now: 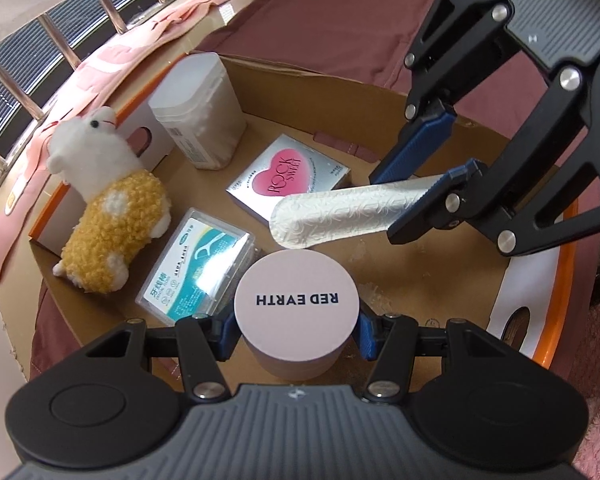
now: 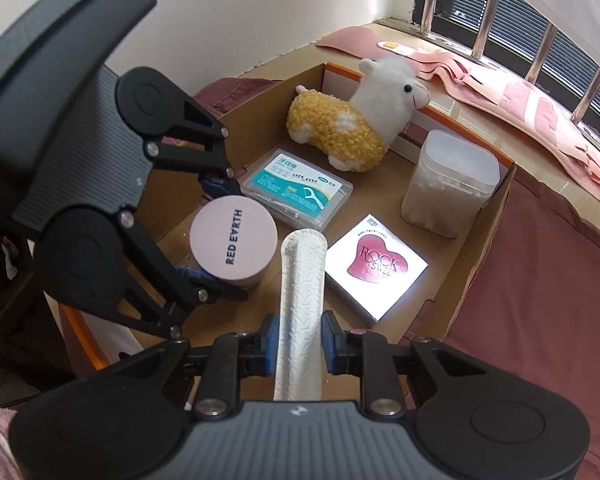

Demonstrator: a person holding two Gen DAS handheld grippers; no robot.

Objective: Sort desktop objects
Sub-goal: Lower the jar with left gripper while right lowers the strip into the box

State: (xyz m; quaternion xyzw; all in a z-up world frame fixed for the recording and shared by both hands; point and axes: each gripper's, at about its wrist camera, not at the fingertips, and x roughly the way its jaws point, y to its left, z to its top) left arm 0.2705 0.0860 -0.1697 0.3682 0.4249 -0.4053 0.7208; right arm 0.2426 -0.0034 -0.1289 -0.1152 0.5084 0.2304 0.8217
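An open cardboard box (image 1: 428, 280) holds a yellow and white alpaca plush (image 1: 112, 216), a clear floss pick case (image 1: 198, 264), a silver "Rock Sweet" box (image 1: 288, 176) and a translucent cotton swab tub (image 1: 204, 112). My left gripper (image 1: 296, 332) is shut on a pink round "RED EARTH" jar (image 1: 296, 300), low inside the box near its front. Whether the jar touches the floor I cannot tell. My right gripper (image 2: 300, 344) is shut on a white embossed tube (image 2: 302, 280). The tube points into the box between the jar (image 2: 234, 242) and the "Rock Sweet" box (image 2: 376, 264).
The box has white and orange outer sides (image 1: 540, 300) and brown inner walls (image 2: 480, 220). It stands on a maroon cloth (image 2: 540, 300). Pink fabric (image 2: 520, 96) lies along the windowsill under barred windows (image 1: 20, 80). Bare box floor (image 1: 440, 264) shows under the right gripper (image 1: 404, 204).
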